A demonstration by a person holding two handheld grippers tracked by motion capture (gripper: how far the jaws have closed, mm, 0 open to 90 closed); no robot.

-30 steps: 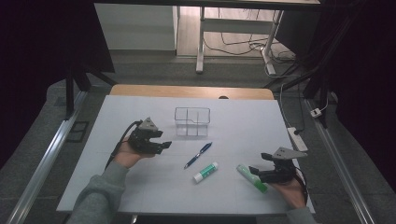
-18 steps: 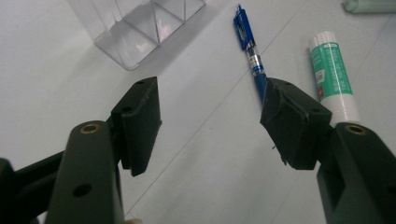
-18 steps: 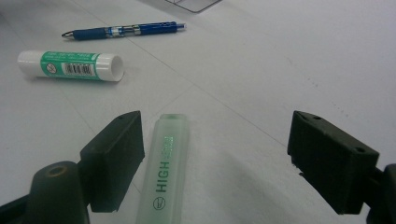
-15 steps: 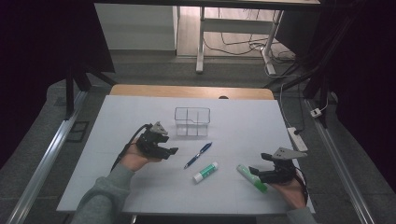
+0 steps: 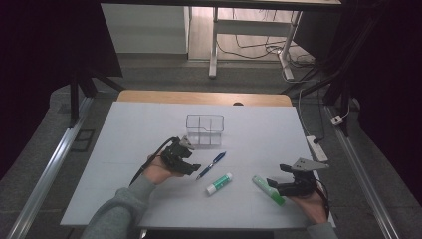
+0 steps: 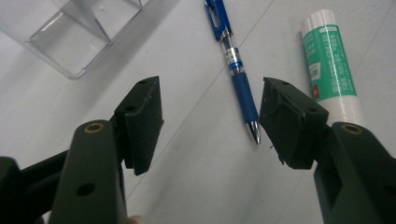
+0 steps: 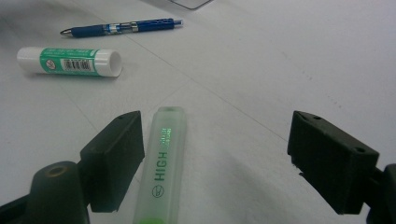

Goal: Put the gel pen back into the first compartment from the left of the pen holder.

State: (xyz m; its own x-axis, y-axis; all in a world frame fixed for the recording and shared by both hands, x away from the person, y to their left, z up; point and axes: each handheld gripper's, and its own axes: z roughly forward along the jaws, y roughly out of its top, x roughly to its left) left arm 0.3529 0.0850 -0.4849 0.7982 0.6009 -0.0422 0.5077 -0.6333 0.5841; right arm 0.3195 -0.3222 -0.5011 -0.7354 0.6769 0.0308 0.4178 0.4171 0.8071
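White table; clear divided organizer, green-labelled glue stick; cables on floor

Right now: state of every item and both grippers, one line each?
left gripper: open, jaws either side of the pen's tip end, nothing held
right gripper: open, highlighter between jaws, not gripped
blue pen: lying flat on table
glue stick: capped, lying flat
green highlighter: lying flat
clear organizer: upright, empty

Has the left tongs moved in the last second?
Yes. The left tongs have moved right and toward the person, from left of the clear box to below it, closing on the pen.
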